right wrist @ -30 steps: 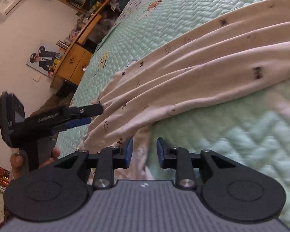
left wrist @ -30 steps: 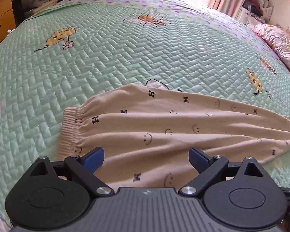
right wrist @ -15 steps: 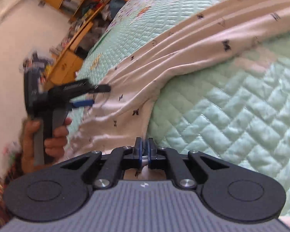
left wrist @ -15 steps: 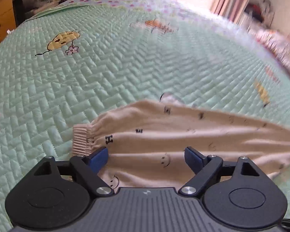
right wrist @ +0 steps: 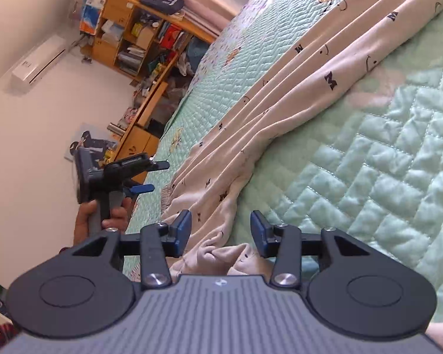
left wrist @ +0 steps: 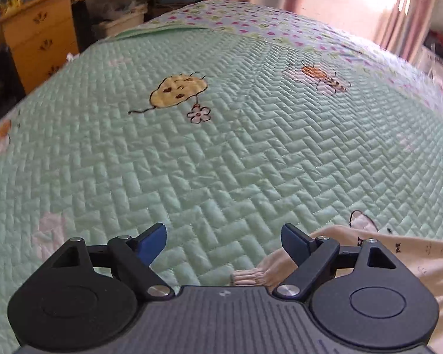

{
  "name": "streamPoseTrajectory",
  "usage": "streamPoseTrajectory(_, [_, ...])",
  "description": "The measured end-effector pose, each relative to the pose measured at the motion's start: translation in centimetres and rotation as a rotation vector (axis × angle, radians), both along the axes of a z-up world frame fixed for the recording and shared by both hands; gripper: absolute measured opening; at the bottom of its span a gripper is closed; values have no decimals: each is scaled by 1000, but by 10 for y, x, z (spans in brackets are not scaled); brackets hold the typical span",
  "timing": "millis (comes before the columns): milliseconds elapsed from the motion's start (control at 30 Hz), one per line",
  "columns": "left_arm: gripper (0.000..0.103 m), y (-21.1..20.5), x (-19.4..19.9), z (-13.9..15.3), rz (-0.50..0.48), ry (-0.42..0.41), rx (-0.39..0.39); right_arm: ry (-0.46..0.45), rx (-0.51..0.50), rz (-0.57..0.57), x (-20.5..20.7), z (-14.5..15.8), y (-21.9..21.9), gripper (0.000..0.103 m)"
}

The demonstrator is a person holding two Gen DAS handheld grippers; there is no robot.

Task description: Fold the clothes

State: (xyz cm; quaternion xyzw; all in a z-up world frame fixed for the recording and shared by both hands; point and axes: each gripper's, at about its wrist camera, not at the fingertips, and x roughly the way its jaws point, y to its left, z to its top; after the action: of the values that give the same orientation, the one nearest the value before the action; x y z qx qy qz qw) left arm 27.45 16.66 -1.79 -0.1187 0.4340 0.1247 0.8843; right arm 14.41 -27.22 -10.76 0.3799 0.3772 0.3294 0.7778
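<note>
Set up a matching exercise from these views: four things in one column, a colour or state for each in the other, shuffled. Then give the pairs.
1. quilt
2. trousers
3. left gripper
4. desk

A. orange wood
B. cream, printed with letters and smileys
C. open over bare quilt
D. mint green

Pairs: 1-D, 2-B, 3-C, 4-A

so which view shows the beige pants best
The right wrist view: the pants stretch in long folds across the quilt, from beside the right gripper to the far corner. The left wrist view catches only a cuffed end at its lower right edge.
</note>
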Motion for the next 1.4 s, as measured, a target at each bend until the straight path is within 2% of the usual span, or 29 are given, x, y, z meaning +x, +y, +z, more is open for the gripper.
streamPoseTrajectory(33, [88, 6, -5, -3, 10, -2, -19, 1, 9, 1, 0, -1, -3, 46])
streamPoseTrajectory(167, [89, 12, -17, -16, 29, 30, 18, 12, 52, 1, 3, -8, -7, 45])
streamPoseTrajectory(267, [97, 21, -25, -22, 56, 20, 15, 15, 64, 2, 4, -9, -8, 45])
streamPoseTrajectory(400, [97, 29, -34, -23, 82, 12, 0, 13, 65, 1, 4, -8, -8, 45])
streamPoseTrajectory(500, [99, 31, -36, -23, 89, 21, 20, 16, 71, -1, 5, -9, -8, 44])
streamPoseTrajectory(733, [102, 20, -37, -32, 37, 83, 80, 17, 74, -1, 10, -9, -3, 44])
streamPoseTrajectory(967, [102, 13, -27, -33, -6, 110, 86, 9, 71, 2, 12, -8, -3, 43])
streamPoseTrajectory(1200, [102, 38, -31, -23, 30, 80, -82, 13, 83, 6, 11, -11, -5, 42])
streamPoseTrajectory(1400, [102, 55, -40, -17, 27, 30, -290, 13, 84, 7, 13, -11, -6, 42])
